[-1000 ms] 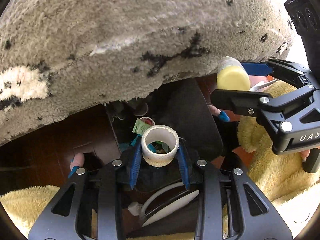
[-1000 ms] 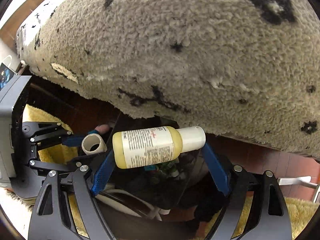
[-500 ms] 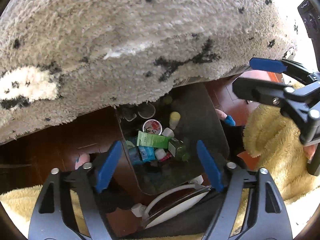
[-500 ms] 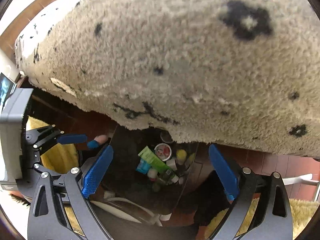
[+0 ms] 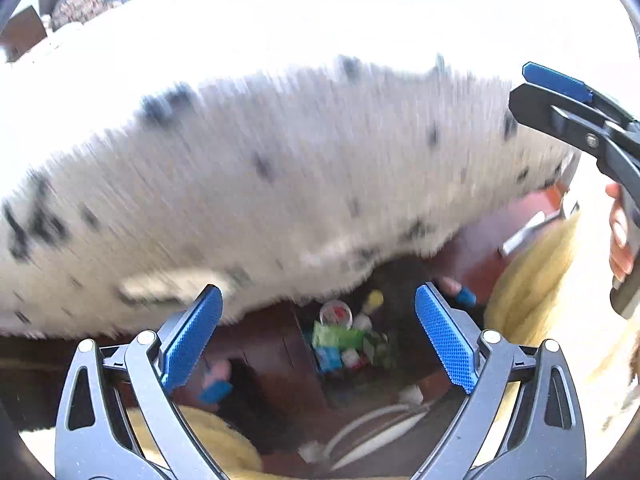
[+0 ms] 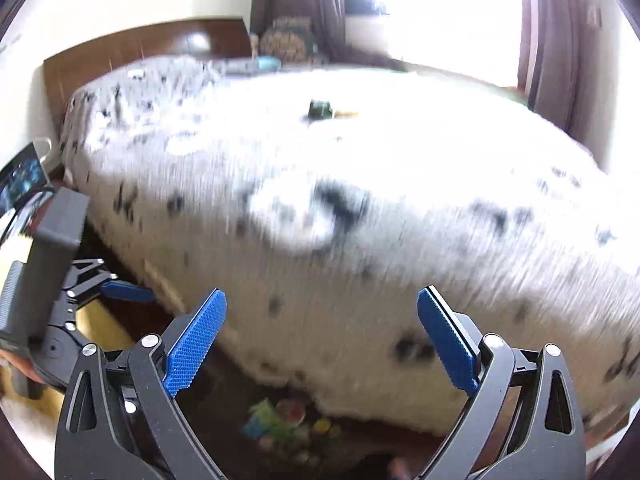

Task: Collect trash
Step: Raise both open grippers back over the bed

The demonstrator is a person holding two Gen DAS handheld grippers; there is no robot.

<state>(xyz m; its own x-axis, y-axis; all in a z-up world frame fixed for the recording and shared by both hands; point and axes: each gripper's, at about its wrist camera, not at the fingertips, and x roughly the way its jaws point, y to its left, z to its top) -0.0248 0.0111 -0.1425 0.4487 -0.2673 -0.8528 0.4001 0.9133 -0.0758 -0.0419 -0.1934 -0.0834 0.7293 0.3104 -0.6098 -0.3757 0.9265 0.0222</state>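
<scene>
Left wrist view
- My left hand-held gripper (image 5: pixel 316 332): its blue pads (image 5: pixel 192 336) stand wide apart with nothing between them.
- Trash bin (image 5: pixel 404 288): a dark bin on the floor below and between the pads, open at the top.
- Collected trash (image 5: pixel 344 340): a heap lies inside the bin; I can pick out a green packet, a round red-and-white lid and a small yellow cap, though motion blur smears the rest.
- Bed cover (image 5: pixel 280 184): a fluffy white cover with black flecks fills the upper half, its edge hanging just above the bin.
- Floor (image 5: pixel 276 344): dark red-brown wood beside the bin.
- My right hand-held gripper (image 5: pixel 560 92): it enters from the upper right edge; one blue pad shows, and the jaw gap cannot be judged from here.
- Yellow fleece (image 5: pixel 528 264): soft yellow fabric shows at the right and along the bottom.

Right wrist view
- My right hand-held gripper (image 6: pixel 320 336): pads spread wide, holding nothing.
- Bed cover (image 6: pixel 360 200): it spans the whole middle, blurred along the near side.
- Small dark object (image 6: pixel 320 110): it rests on top of the bed, far from the pads; probably a little bottle or box, too blurred to say.
- Collected trash (image 6: pixel 288 420): a colourful blur low in the frame, under the bed's edge.
- My left hand-held gripper (image 6: pixel 120 291): at the left edge, one blue pad showing.
- Headboard (image 6: pixel 140 48): brown wood behind the bed.
- Curtains (image 6: pixel 548 40): dark, beside a bright window.
</scene>
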